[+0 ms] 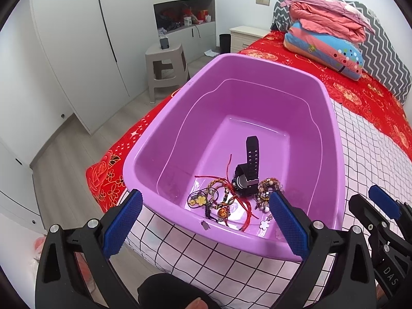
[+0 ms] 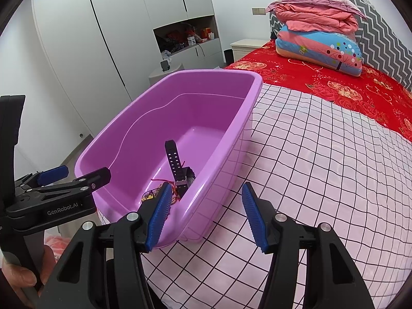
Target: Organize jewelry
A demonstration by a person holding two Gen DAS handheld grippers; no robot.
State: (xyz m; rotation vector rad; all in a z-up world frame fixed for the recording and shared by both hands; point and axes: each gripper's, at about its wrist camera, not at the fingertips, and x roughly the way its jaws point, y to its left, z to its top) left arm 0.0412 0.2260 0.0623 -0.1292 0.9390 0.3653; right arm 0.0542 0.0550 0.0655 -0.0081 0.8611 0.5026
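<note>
looks pretty much done, the watch point(image 1: 248, 172) and bracelets point(image 1: 221, 200) are all piled in the near end of the purple tub point(image 1: 144, 141) on the bed point(image 1: 373, 154), nothing left on the sheet that i can see, and both the left claw point(image 1: 206, 221) and right claw point(image 2: 206, 216) hang wide and empty

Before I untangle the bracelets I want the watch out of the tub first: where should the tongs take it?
Grip the black watch by its strap, which stands upright above the bracelets. Come from above, jaws across the strap's flat faces; the watch case sits low against the tangle in the purple tub.
</note>
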